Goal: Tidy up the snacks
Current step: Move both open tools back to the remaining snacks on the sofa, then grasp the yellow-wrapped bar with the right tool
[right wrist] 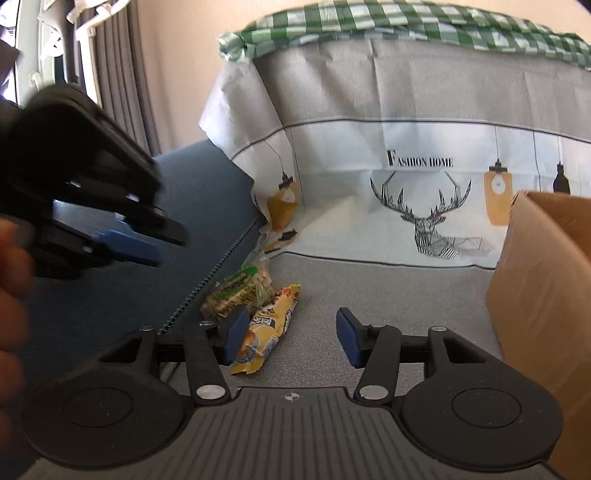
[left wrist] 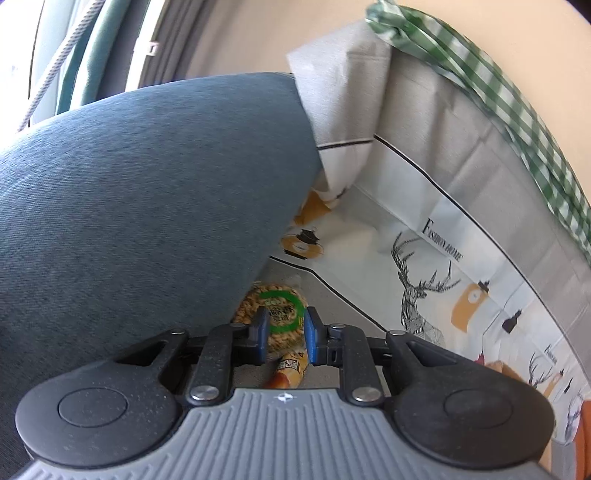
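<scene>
A round rice-cake snack with a green ring label (left wrist: 277, 314) lies on the grey cloth next to a blue cushion (left wrist: 147, 206). A yellow snack packet (left wrist: 290, 371) lies just in front of it. My left gripper (left wrist: 283, 334) hovers above both with a narrow gap between its blue pads, holding nothing. In the right wrist view the rice-cake snack (right wrist: 238, 291) and the yellow packet (right wrist: 267, 326) lie left of centre. My right gripper (right wrist: 291, 338) is open and empty, its left pad beside the yellow packet. The left gripper (right wrist: 122, 245) shows blurred at upper left, over the cushion.
A cardboard box (right wrist: 546, 295) stands at the right. A deer-print cloth (right wrist: 424, 192) hangs behind, with a green checked cloth (right wrist: 406, 26) on top. The blue cushion (right wrist: 122, 288) with a zip fills the left. Curtains hang at far left.
</scene>
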The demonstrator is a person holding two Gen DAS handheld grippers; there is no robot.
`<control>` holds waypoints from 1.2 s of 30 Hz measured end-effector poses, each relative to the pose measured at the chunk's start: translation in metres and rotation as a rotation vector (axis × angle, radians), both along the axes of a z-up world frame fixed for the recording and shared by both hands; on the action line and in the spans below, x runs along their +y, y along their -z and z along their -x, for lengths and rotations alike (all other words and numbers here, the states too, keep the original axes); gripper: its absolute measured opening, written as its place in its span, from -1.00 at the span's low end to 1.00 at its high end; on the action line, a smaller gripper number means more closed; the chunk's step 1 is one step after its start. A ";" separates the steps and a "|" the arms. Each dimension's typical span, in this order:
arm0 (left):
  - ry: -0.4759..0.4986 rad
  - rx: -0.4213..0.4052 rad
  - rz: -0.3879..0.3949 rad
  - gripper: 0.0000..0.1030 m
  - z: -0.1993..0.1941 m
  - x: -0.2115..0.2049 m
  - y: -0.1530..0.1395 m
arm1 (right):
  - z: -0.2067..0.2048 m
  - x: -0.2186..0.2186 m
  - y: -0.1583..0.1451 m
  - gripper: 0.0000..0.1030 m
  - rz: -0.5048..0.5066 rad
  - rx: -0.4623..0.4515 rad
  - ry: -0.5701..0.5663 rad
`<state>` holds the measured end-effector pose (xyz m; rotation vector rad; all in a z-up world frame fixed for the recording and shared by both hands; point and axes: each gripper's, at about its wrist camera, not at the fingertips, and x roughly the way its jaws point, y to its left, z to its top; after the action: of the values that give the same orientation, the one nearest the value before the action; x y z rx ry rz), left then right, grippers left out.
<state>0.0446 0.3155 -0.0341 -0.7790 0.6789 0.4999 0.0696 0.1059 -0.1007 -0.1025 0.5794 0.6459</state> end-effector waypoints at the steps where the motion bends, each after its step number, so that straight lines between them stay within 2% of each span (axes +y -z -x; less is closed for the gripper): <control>1: 0.001 0.000 -0.002 -0.58 0.000 0.000 0.000 | -0.004 0.003 0.004 0.13 0.001 0.011 0.004; 6: 0.008 0.007 -0.026 -0.58 -0.002 0.001 -0.002 | -0.017 0.015 0.026 0.17 0.000 0.060 -0.010; 8: 0.006 0.002 -0.020 -0.58 -0.002 0.002 -0.002 | -0.020 0.020 0.034 0.31 -0.003 0.077 -0.031; 11: 0.010 0.006 -0.027 -0.58 -0.003 0.001 -0.002 | -0.021 0.028 0.043 0.39 -0.002 0.088 -0.070; 18: 0.016 0.007 -0.039 -0.58 -0.004 0.000 -0.002 | -0.030 0.046 0.058 0.39 0.055 0.100 -0.081; 19: 0.016 0.008 -0.042 -0.58 -0.005 0.000 -0.002 | -0.030 0.047 0.058 0.34 0.056 0.101 -0.084; 21: 0.014 0.010 -0.044 -0.58 -0.006 0.000 -0.002 | -0.030 0.047 0.058 -0.01 0.058 0.095 -0.088; 23: 0.011 0.012 -0.048 -0.58 -0.008 -0.001 -0.002 | -0.029 0.046 0.060 -0.45 0.073 0.078 -0.077; 26: 0.008 0.010 -0.045 -0.58 -0.009 -0.001 -0.002 | -0.030 0.041 0.060 -0.48 0.060 0.081 -0.055; 31: 0.003 0.009 -0.042 -0.58 -0.009 -0.001 -0.002 | -0.024 0.032 0.055 -0.50 0.079 0.033 0.005; 36: 0.027 0.012 -0.011 -0.54 -0.011 -0.001 0.001 | -0.013 0.019 0.046 -0.50 0.169 0.021 0.017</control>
<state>0.0558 0.3142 -0.0353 -0.7560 0.6960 0.4839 0.0824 0.1251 -0.1466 -0.2493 0.6545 0.5814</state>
